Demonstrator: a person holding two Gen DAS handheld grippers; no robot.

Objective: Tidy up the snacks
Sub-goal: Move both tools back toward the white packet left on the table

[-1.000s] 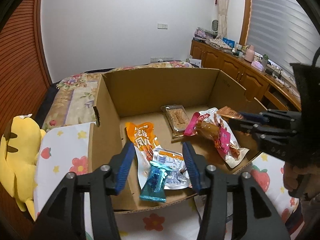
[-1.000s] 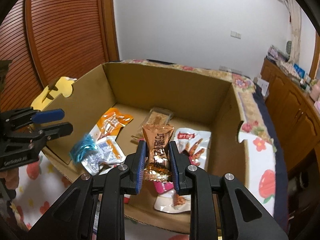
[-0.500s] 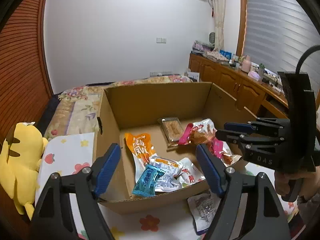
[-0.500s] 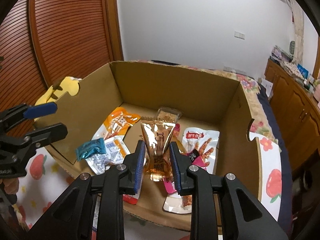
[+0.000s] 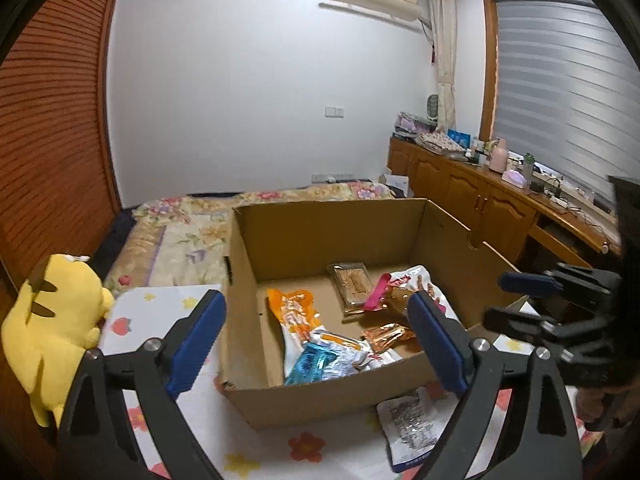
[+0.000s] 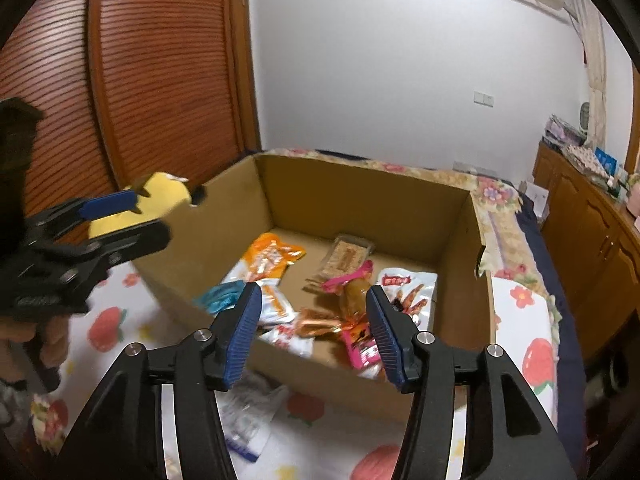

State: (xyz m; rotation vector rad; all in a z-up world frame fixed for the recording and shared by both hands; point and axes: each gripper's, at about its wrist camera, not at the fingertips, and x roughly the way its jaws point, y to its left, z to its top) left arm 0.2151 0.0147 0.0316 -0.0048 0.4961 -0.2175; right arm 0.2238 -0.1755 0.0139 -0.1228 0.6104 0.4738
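An open cardboard box (image 5: 320, 236) (image 6: 360, 196) stands on a flowered cloth and holds several snack packs. Among them are an orange pack (image 5: 294, 312) (image 6: 272, 256), a blue pack (image 5: 310, 364) (image 6: 220, 298), a clear biscuit pack (image 5: 352, 280), a pink-ended pack (image 6: 352, 284) and a copper foil pack (image 5: 388, 334) (image 6: 320, 322) lying near the box's front. A white pack (image 5: 416, 424) (image 6: 244, 412) lies on the cloth outside the box. My left gripper (image 5: 316, 344) is open and empty before the box. My right gripper (image 6: 314, 332) is open and empty above the box's near edge.
A yellow plush toy (image 5: 52, 320) sits at the left of the box. A bed with a flowered cover (image 5: 180, 232) lies behind it. Wooden cabinets (image 5: 480, 200) with clutter run along the right wall. A slatted wooden wall (image 6: 140, 80) is on the left.
My right gripper opened and let go of the copper foil pack, which now lies in the box. Both grippers have drawn back and up from the box. My left gripper opened wider.
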